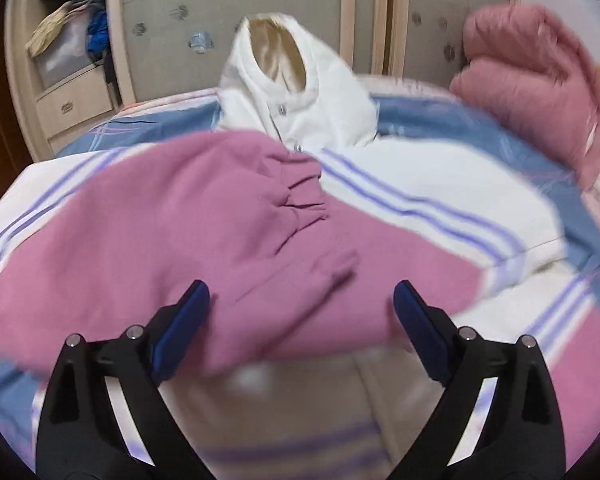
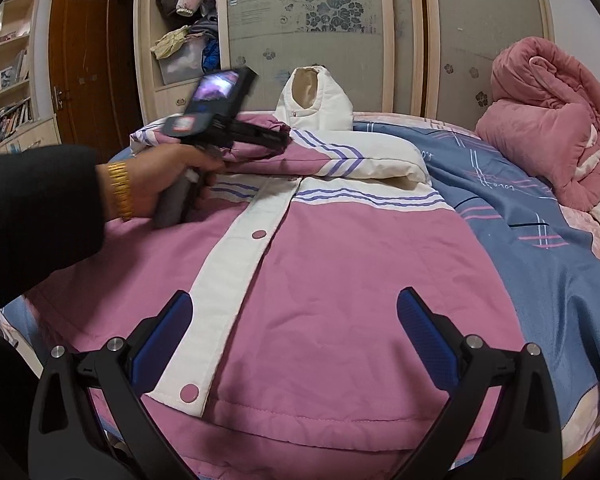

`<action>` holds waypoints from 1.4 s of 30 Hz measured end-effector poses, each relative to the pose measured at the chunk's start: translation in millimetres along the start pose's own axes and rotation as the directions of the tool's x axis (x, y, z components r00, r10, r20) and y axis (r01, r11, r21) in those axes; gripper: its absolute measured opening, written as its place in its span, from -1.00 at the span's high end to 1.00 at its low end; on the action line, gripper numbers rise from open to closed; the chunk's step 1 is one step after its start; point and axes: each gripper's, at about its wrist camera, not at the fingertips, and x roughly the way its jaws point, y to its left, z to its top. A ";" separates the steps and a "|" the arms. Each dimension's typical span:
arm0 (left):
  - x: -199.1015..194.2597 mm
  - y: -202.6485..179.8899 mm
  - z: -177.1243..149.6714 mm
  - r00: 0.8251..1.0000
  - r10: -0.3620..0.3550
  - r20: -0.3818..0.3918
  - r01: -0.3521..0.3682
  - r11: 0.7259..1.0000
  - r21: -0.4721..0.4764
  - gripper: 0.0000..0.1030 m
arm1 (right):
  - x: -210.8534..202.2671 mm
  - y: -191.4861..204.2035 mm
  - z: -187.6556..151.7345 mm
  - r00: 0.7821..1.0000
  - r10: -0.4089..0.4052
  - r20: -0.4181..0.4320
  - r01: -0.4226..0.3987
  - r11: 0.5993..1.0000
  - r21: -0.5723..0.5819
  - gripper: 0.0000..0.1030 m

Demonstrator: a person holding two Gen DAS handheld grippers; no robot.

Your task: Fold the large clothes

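A pink and white padded jacket [image 2: 340, 280] with purple stripes lies front up on the bed, its white hood [image 2: 314, 100] at the far end. Its left sleeve [image 1: 180, 220] is folded across the chest, the gathered cuff [image 1: 300, 196] near the middle. My left gripper [image 1: 300, 304] is open and empty just above the sleeve; it also shows in the right wrist view [image 2: 276, 136], over the jacket's upper left. My right gripper [image 2: 294, 316] is open and empty above the jacket's hem, beside the white snap placket [image 2: 240, 256].
The bed has a blue patterned sheet [image 2: 540, 240]. A rolled pink quilt [image 2: 552, 120] sits at the far right. A wardrobe with frosted sliding doors [image 2: 320, 40] stands behind the bed, with open shelves of clothes [image 2: 184, 52] and a brown door [image 2: 84, 64] to the left.
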 end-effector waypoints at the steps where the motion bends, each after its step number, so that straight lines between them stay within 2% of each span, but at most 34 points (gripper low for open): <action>1: -23.8 -1.5 -4.1 1.000 0.021 0.001 -0.021 1.000 -0.006 -0.96 | -1.2 -1.1 0.6 1.000 0.001 0.004 -0.001 1.000 0.004 -0.97; 3: -60.2 -12.0 -9.8 0.997 0.075 0.013 -0.075 0.997 0.018 -0.96 | -6.4 -3.6 2.5 1.000 0.005 0.027 -0.005 1.000 0.017 -0.97; 7: -166.3 -30.7 -59.0 0.981 0.142 0.132 -0.154 0.984 0.087 -0.96 | -19.1 -8.6 5.7 0.997 0.011 0.083 -0.016 0.999 0.051 -0.97; 10: -228.8 -39.7 -104.8 0.961 0.233 0.147 -0.247 0.965 0.088 -0.96 | -26.7 -11.1 4.3 0.994 0.015 0.110 -0.022 0.998 0.062 -0.97; 11: -250.4 -39.8 -124.7 0.947 0.292 0.137 -0.303 0.951 0.068 -0.96 | -29.5 -11.6 2.7 0.993 0.015 0.116 -0.021 0.998 0.056 -0.97; 12: -264.0 -38.5 -138.6 0.940 0.317 0.125 -0.325 0.945 0.047 -0.96 | -31.4 -12.1 2.0 0.993 0.014 0.119 -0.020 0.998 0.051 -0.97; 14: -289.6 -31.6 -163.0 0.939 0.323 0.113 -0.324 0.946 -0.011 -0.96 | -36.4 -14.6 -1.3 0.992 0.009 0.125 -0.015 0.999 0.046 -0.97; 17: -320.8 -23.0 -190.8 0.928 0.351 0.121 -0.343 0.935 -0.087 -0.96 | -47.3 -22.8 -7.9 0.990 0.001 0.138 -0.010 0.998 0.062 -0.97; 19: -333.4 -19.6 -201.3 0.916 0.378 0.137 -0.362 0.923 -0.127 -0.96 | -55.7 -27.6 -10.8 0.988 -0.006 0.157 -0.007 0.997 0.079 -0.97; 20: -335.8 -19.5 -204.1 0.915 0.376 0.147 -0.358 0.924 -0.136 -0.96 | -59.8 -30.3 -11.9 0.986 -0.005 0.165 -0.010 0.996 0.088 -0.97; 25: -334.0 -26.9 -204.1 0.926 0.339 0.163 -0.317 0.937 -0.146 -0.96 | -69.3 -33.2 -15.2 0.984 -0.021 0.177 0.005 0.996 0.093 -0.97; 28: -333.1 -33.7 -202.1 0.941 0.294 0.170 -0.271 0.952 -0.142 -0.96 | -70.1 -34.7 -15.4 0.983 -0.039 0.179 0.022 0.995 0.093 -0.97; 42: -330.1 -48.6 -197.5 0.947 0.268 0.175 -0.253 0.962 -0.104 -0.96 | -67.6 -37.0 -15.1 0.983 -0.053 0.175 0.037 0.995 0.093 -0.97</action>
